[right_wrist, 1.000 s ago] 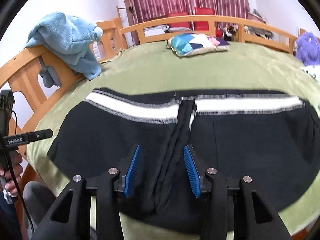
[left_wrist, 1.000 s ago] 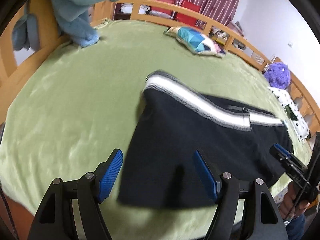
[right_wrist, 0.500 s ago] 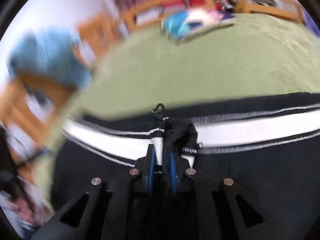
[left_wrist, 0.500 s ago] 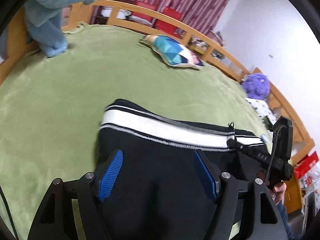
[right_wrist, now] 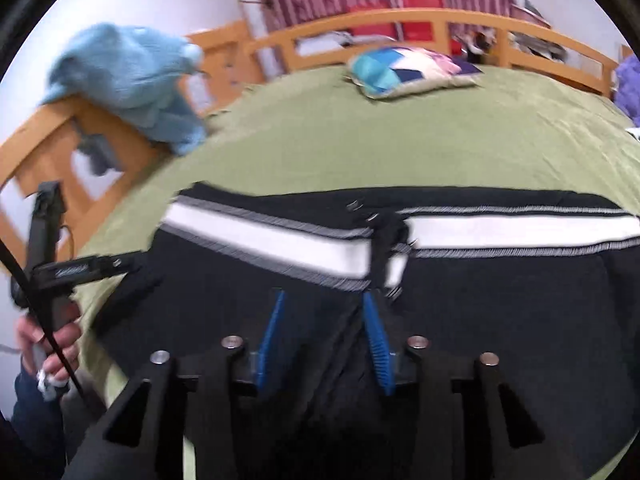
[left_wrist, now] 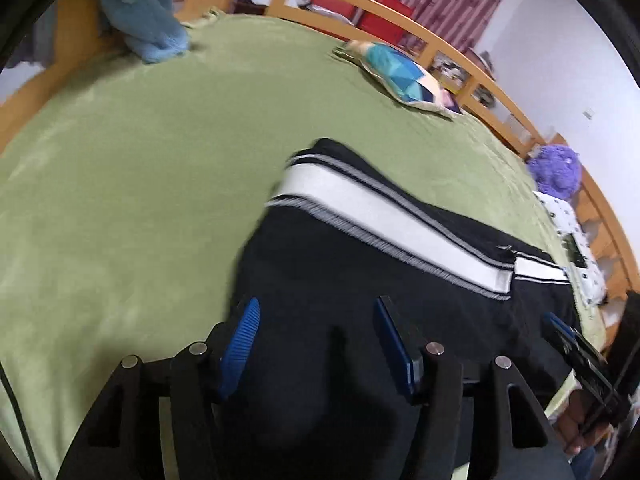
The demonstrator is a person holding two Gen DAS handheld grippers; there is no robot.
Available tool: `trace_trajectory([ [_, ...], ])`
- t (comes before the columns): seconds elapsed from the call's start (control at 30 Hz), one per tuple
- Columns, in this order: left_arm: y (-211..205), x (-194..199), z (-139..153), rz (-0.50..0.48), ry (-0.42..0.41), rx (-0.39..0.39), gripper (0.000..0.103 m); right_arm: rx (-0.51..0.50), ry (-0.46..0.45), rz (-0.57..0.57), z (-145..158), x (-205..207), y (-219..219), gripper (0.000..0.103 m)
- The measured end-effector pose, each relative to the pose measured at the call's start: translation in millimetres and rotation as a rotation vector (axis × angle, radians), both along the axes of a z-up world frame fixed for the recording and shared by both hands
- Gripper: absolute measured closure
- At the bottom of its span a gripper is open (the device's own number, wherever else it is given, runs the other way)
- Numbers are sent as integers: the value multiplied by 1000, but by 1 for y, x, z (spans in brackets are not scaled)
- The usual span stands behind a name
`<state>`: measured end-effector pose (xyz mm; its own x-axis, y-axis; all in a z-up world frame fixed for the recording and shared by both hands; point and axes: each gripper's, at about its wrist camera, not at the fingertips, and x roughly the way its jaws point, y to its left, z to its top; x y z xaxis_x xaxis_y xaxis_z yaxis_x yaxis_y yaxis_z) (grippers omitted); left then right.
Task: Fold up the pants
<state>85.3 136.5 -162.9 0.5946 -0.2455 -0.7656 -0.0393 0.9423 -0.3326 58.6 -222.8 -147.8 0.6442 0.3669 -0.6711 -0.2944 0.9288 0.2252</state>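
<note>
Black pants [left_wrist: 360, 280] with a white-striped waistband [left_wrist: 380, 216] lie flat on the green bed cover, waistband away from me. They also show in the right wrist view [right_wrist: 480, 320]. My left gripper [left_wrist: 316, 320] is open above the left part of the pants, holding nothing. My right gripper [right_wrist: 324, 312] is open above the middle of the pants, just short of the fly and waistband [right_wrist: 280, 240]. Each gripper shows at the edge of the other's view, the right gripper [left_wrist: 572, 336] and the left gripper [right_wrist: 100, 266].
The green bed cover [left_wrist: 140, 160] spreads to the left and beyond the pants. A patchwork pillow [left_wrist: 400, 76] lies at the far side. A blue towel [right_wrist: 132, 80] hangs on the wooden bed rail [right_wrist: 400, 20]. A purple plush [left_wrist: 556, 172] sits at the right.
My right gripper was shut on the pants at the fly half a second ago; now it has let go, opened and drawn back. My left gripper has shifted a little, still open.
</note>
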Motion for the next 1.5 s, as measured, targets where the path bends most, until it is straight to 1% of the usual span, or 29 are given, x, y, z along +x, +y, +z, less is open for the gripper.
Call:
trace_trajectory([
  [0.07,10,-14,-4,52,17,50,41,-34,21,9,-13,-10,6,54],
  [0.1,16,-21,-9,69,33,62,40,-67,53,1,-29,-17,7,54],
  [0.13,21,-26,-13,76,50,60,39,-83,73,-13,-38,-23,6,54],
  [0.17,26,-32,-21,78,72,36,37,-79,67,-32,-45,-32,1,54],
  [0.23,31,-40,-27,77,80,-4,36,-61,33,-64,-38,-46,-4,52],
  [0.33,31,-50,-30,71,61,-42,31,-42,27,-95,-27,-58,-11,49],
  [0.4,29,-51,-36,70,62,-92,28,-32,37,-116,-27,-65,-16,46],
  [0.47,23,-47,-39,70,44,-86,27,-7,54,-134,-29,-70,-23,44],
  [0.5,18,-45,-39,72,42,-71,29,6,59,-141,-30,-71,-24,44],
  [0.53,15,-42,-37,76,41,-61,38,24,67,-153,-28,-69,-26,44],
  [0.57,11,-39,-33,71,41,-56,59,33,71,-159,-25,-65,-28,44],
  [0.6,8,-38,-24,73,33,-35,76,29,72,-163,-21,-65,-29,44],
  [0.63,5,-38,-14,59,11,-26,87,19,65,-166,-17,-65,-30,44],
  [0.7,-6,-42,17,23,-57,28,89,-8,36,-180,-7,-67,-35,44],
  [0.77,-28,-47,53,-4,-138,119,89,-69,-11,-225,4,-67,-45,44],
  [0.8,-47,-50,72,-23,-174,191,89,-79,-23,-232,7,-68,-50,44],
  [0.83,-61,-50,83,-38,-193,232,89,-81,-42,-250,11,-68,-60,44],
  [0.87,-80,-51,96,-64,-221,266,89,-69,-50,-264,13,-69,-70,44],
  [0.93,-116,-54,114,-136,-260,297,89,-48,-47,-290,13,-68,-90,44],
  [1.0,-163,-58,125,-218,-287,339,89,-24,-41,-328,10,-70,-110,44],
  [1.1,-220,-58,124,-321,-290,355,89,44,-33,-382,0,-78,-148,44],
  [1.2,-276,-55,105,-413,-262,389,89,84,-26,-421,-13,-82,-174,44],
  [1.27,-301,-55,90,-445,-238,405,89,95,-6,-422,-23,-84,-185,44],
  [1.3,-308,-54,86,-454,-227,401,89,99,-5,-421,-26,-87,-188,44],
  [1.37,-314,-52,76,-477,-170,373,87,107,-18,-405,-27,-91,-191,44],
  [1.4,-314,-56,72,-494,-134,343,82,106,-21,-403,-28,-92,-193,44],
  [1.43,-313,-56,69,-512,-103,308,81,104,-18,-406,-30,-93,-194,44],
  [1.47,-310,-58,70,-517,-91,275,81,107,-7,-409,-32,-90,-195,44],
  [1.5,-306,-62,74,-513,-107,262,81,117,5,-408,-34,-88,-196,44],
])
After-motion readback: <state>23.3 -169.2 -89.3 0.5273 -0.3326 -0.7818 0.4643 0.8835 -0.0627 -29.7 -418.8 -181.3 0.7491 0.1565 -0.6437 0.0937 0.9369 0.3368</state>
